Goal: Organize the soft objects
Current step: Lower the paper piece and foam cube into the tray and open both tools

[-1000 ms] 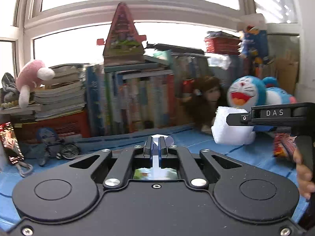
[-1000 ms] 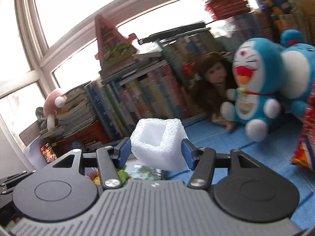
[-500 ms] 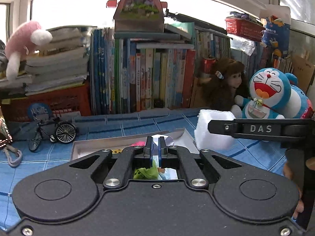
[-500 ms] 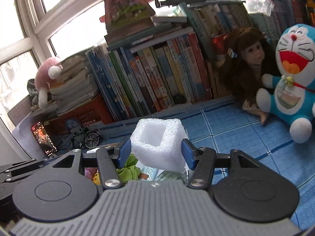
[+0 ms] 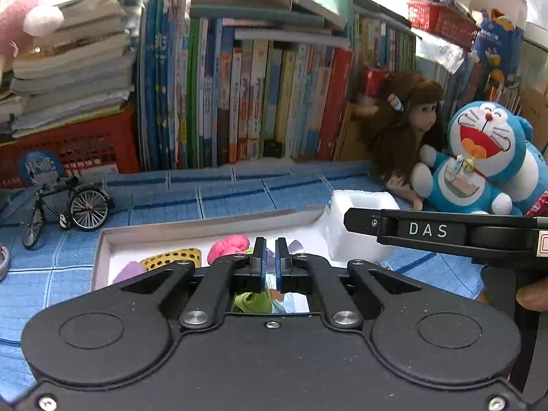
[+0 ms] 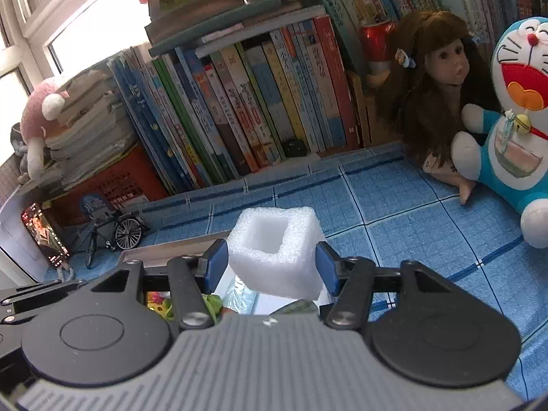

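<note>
My right gripper (image 6: 272,262) is shut on a white foam block (image 6: 275,251) with a square hollow, held over the right end of a shallow cardboard box (image 5: 205,227). The block also shows in the left wrist view (image 5: 356,219), beside the right gripper's arm (image 5: 445,231). The box holds a pink soft item (image 5: 228,245), a yellow perforated one (image 5: 171,257), a purple one (image 5: 128,270) and a green one (image 5: 253,301). My left gripper (image 5: 269,265) is shut and empty above the box's near side.
A blue tiled mat (image 6: 411,205) covers the surface. A row of books (image 5: 257,96) stands behind. A doll (image 5: 407,120) and a Doraemon plush (image 5: 479,161) sit at right, a model bicycle (image 5: 65,209) and red crate (image 5: 68,140) at left.
Both grippers have tilted and moved down toward the box, which has come into view. The foam block stays gripped and now hangs over the box's right end.
</note>
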